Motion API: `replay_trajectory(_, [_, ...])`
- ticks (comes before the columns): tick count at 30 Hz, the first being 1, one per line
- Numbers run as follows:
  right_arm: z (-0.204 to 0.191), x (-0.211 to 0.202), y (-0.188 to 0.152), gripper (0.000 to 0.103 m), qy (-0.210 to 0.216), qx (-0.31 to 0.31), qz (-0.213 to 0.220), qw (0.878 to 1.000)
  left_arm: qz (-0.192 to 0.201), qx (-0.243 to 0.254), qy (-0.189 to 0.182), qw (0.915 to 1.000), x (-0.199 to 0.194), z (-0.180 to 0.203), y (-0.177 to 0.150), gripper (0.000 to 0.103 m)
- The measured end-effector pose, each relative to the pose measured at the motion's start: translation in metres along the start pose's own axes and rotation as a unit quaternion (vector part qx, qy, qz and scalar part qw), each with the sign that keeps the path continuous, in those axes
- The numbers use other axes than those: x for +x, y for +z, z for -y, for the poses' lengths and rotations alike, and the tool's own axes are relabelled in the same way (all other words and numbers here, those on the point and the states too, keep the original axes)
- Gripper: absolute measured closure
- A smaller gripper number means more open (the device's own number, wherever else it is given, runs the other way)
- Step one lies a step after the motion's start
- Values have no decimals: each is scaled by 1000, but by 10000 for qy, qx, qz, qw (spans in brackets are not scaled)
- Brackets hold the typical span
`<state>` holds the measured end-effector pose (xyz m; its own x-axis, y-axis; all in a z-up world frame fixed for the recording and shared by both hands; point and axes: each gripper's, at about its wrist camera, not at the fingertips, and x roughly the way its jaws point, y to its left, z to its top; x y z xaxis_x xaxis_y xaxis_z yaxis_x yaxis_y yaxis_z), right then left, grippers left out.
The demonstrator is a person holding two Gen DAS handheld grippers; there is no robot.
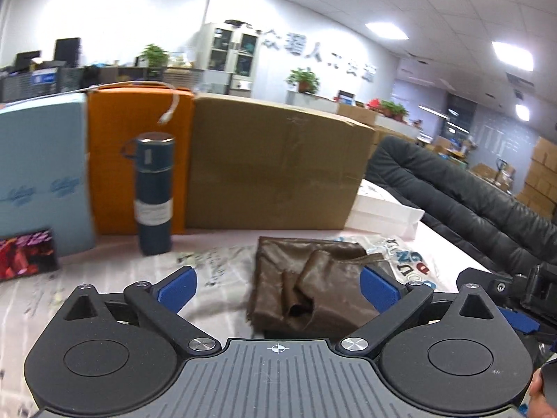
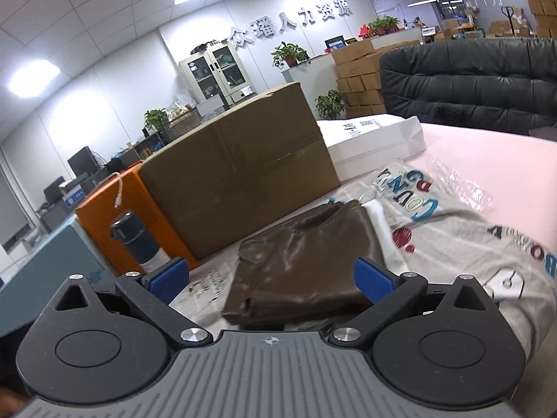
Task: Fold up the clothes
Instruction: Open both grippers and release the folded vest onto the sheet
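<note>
Glossy brown folded garment (image 1: 313,285) on pale table (image 2: 487,146): looks soft, light, slippery; best pinched at near edge. Left gripper (image 1: 276,287), right gripper (image 2: 271,280) both spread, empty.

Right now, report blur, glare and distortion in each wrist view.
Left wrist view: left edge smeared, blue box and wall lettering soft, brown garment fairly sharp. Right wrist view: strong fisheye tilt, sheen on the brown garment, printed shirt blurred at right; ceiling lights blown out in both.
</note>
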<state>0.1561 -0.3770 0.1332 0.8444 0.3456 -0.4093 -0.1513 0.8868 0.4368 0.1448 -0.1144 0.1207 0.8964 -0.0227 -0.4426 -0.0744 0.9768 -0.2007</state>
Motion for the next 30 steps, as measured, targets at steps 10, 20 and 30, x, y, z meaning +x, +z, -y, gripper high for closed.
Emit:
replay_trajectory(10, [-28,-16,-23,0,-233,-137,-37,9996,186,472,28,9987,-34,-5,-22,0])
replay_trajectory(20, [-43,-20,-46,0,-900,-144,-17,9958,350,607,306,9971,-40,-17,-24,0])
replay_trajectory(30, [-45,-9,-53,0,-1293,112,-75,9915,257,714,205,9969,-31,-29,-25,0])
